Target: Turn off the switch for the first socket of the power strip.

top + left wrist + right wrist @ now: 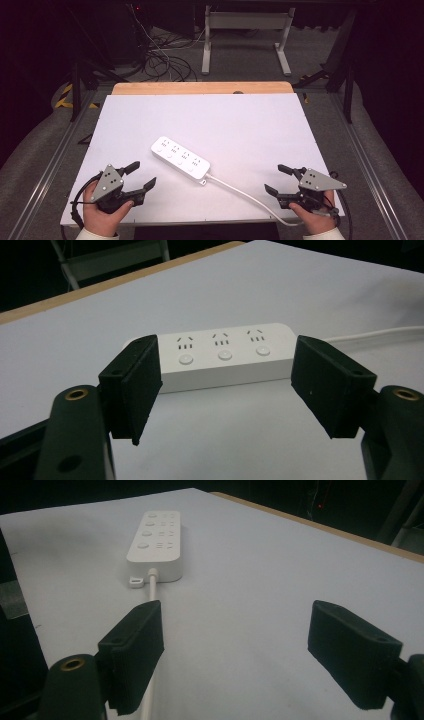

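Your left claw (140, 176) and right claw (278, 179) hover spread and empty over the counter's (240, 120) near corners. Between them lies a white power strip (180, 158), its cord (245, 196) trailing near-right.

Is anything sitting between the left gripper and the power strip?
Nothing visible. The left gripper is open and faces the white power strip across bare white tabletop; the strip's cable trails off toward the right gripper.

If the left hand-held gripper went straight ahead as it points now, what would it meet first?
Probably the white power strip. It lies straight beyond the open left hand-held gripper, long side facing it, with bare table between; exact depth is unclear.
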Tool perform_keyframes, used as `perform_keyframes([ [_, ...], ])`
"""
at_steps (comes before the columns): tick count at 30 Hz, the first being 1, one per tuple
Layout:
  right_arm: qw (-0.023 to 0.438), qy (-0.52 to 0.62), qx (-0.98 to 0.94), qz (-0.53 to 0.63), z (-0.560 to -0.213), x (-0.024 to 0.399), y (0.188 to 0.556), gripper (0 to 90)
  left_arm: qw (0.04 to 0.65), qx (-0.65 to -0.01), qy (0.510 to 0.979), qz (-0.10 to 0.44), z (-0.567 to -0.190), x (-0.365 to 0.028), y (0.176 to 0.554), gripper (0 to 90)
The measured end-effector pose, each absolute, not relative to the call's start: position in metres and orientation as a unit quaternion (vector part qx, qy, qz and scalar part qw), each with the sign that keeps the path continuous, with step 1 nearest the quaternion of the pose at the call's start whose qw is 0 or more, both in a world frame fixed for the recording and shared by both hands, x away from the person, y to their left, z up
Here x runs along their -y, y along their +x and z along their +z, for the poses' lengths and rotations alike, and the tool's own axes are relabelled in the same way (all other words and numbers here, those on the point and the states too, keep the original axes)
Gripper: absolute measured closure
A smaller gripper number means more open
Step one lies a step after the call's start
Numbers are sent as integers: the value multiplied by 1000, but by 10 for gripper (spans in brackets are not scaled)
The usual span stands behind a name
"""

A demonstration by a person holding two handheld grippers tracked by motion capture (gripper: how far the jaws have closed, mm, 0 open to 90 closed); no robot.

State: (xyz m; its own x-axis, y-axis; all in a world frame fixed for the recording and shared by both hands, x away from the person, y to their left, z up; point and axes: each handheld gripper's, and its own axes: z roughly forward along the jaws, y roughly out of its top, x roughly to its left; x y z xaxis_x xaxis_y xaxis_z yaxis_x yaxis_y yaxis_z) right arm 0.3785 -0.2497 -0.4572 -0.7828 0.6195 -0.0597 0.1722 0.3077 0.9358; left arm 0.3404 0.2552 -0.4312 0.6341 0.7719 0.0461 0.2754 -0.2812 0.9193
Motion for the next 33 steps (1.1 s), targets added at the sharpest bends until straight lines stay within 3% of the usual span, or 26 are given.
perform_keyframes([
  [17,196,250,-789,525,-460,251,379,213,494,-316,783,206,-409,-224,369,303],
  [33,193,246,-792,525,-460,252,380,213,476,-278,807,213,-398,-196,382,313],
])
